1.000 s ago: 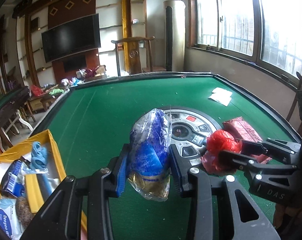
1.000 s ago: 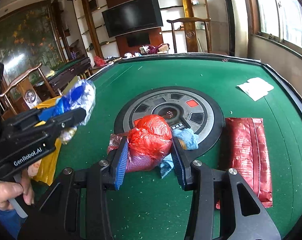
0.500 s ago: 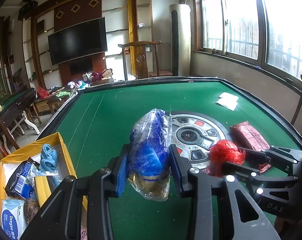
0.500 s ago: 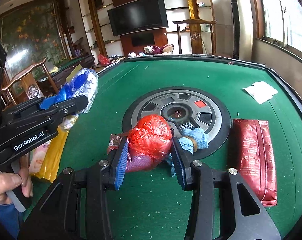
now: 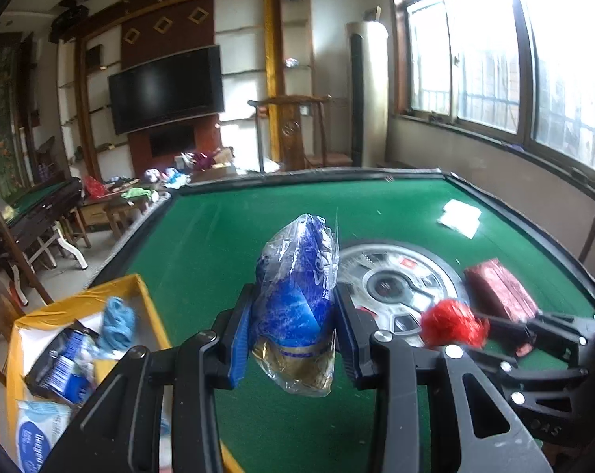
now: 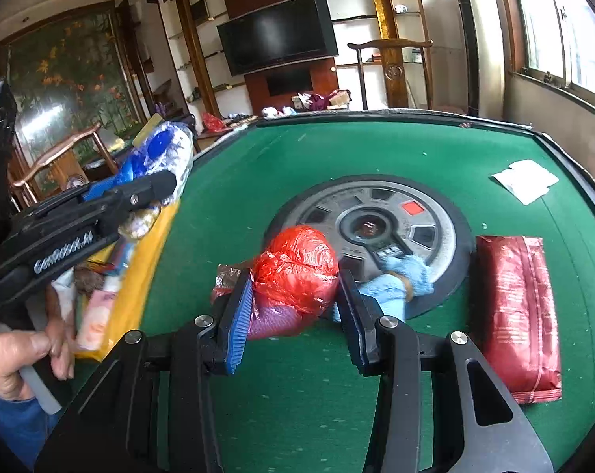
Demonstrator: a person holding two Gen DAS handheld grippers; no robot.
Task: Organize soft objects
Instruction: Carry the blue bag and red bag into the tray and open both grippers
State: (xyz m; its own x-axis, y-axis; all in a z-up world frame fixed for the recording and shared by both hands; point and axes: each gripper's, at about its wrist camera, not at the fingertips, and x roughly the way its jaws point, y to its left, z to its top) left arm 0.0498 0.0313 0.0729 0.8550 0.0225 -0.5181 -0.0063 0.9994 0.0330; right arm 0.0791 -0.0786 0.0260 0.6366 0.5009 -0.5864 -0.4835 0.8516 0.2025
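- The left hand-held gripper (image 5: 293, 339) is clamping a blue and clear plastic bag (image 5: 297, 299), its pads pressing on both sides; the bag is hanging above the near left part of the green desk (image 5: 226, 236), its gold-coloured bottom drooping below the fingers.
- The right hand-held gripper (image 6: 293, 307) is squeezing a crumpled red plastic bag (image 6: 297, 272), which is sitting over a purple mesh piece (image 6: 274, 321) just near of the desk's round centre panel (image 6: 427, 213).
- A light blue cloth (image 6: 400, 280) is lying on the near rim of that panel, just right of the red bag and touching the gripper's right finger.
- A dark red packet (image 6: 514, 315) is lying flat on the desk to the right of the panel, and a white paper (image 6: 526, 179) is lying farther off, near the far right edge.
- A yellow box (image 5: 80, 303) is standing at the desk's near left edge, holding a blue cloth (image 5: 118, 321) and several packets.
- A person's hand (image 6: 17, 354) is gripping the left gripper's handle at the near left.
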